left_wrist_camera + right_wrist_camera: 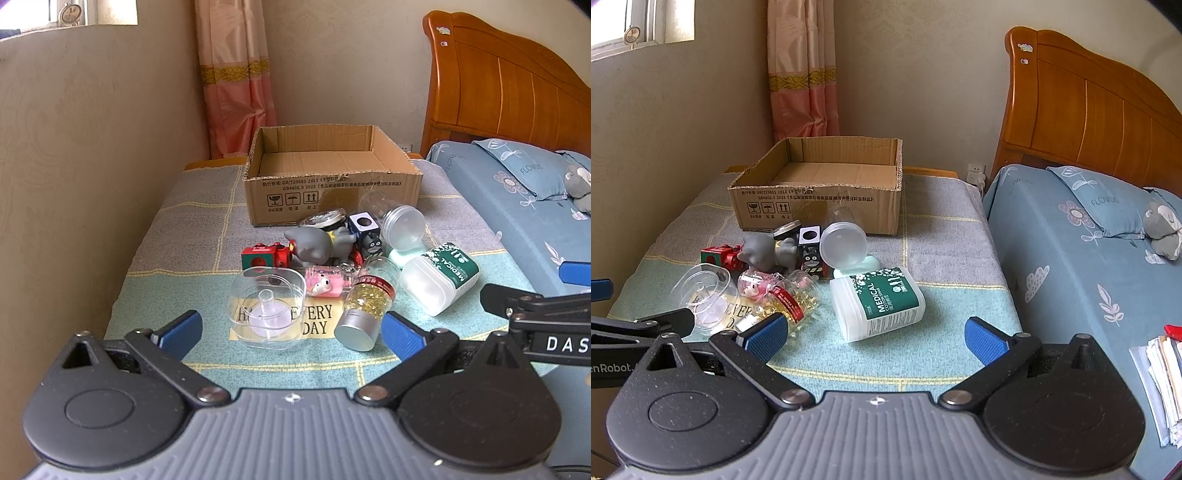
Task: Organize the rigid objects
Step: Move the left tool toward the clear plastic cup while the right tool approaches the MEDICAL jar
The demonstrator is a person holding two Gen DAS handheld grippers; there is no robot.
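An open cardboard box [332, 192] [816, 206] stands at the back of the cloth-covered table, with nothing visible inside. In front of it lies a pile of small items: a clear plastic cup [267, 306] [703, 295], a bottle of gold capsules [365, 306] [792, 299], a white medical cotton-swab tub [439, 277] [877, 302], a grey toy animal [317, 245] [768, 251], a red toy [264, 256], a pink figure case [327, 282] and a frosted jar [400, 225] [844, 242]. My left gripper [291, 332] is open just short of the cup and bottle. My right gripper [875, 338] is open just short of the tub.
A wall runs along the table's left side. A bed with blue floral bedding [1082, 266] and a wooden headboard [1089, 107] stands to the right, with a grey plush toy [1161, 229] on it. Papers [1160, 384] lie at the far right. A curtain [236, 81] hangs behind.
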